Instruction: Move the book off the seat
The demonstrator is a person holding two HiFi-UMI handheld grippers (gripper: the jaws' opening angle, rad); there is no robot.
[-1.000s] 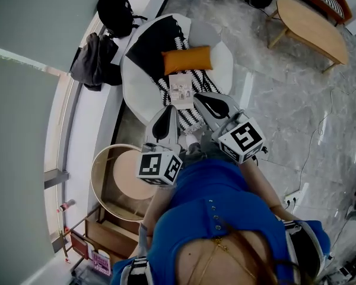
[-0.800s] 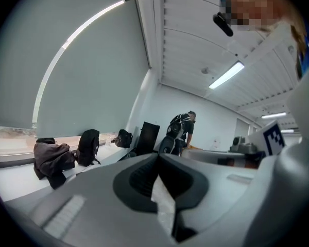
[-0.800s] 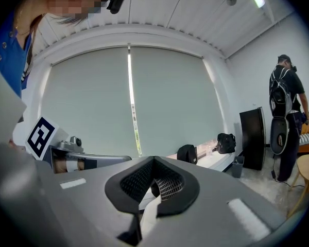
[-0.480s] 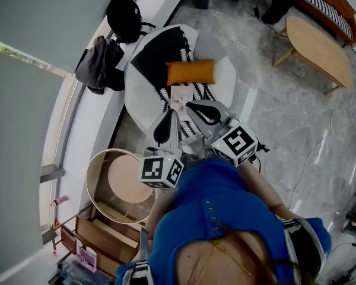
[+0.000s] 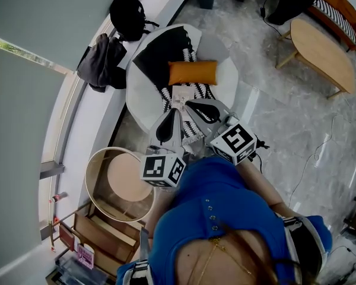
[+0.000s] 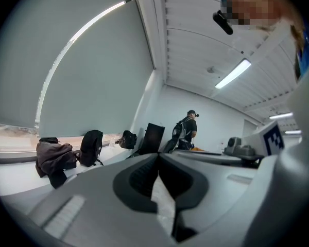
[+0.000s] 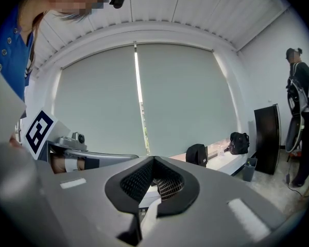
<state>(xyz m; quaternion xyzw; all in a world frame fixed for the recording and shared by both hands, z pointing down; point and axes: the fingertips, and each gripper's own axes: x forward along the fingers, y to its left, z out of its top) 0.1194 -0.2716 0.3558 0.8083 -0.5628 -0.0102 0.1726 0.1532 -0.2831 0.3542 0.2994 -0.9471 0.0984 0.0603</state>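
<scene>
Orange cushion (image 5: pixel 193 72), just one, on the seat (image 5: pixel 139 94) in the head view, the one book (image 5: pixel 181 95) lying just beside it and two grippers, left (image 5: pixel 174 113) and right (image 5: pixel 190 104), hanging near the book. Left gripper view: jaws clamped together on nothing, one jacket (image 6: pixel 52 157) and two bags (image 6: pixel 91 147) on the ledge (image 6: pixel 18 175). Right gripper view: jaws pinched closed too, empty, two bags.

An orange cushion (image 5: pixel 193 72) lies just behind the book (image 5: pixel 181 95) at centre frame. A round side table (image 5: pixel 123 176) crowds the lower left of the chair (image 5: pixel 137 91); the floor (image 5: pixel 285 117) at right lies open.
</scene>
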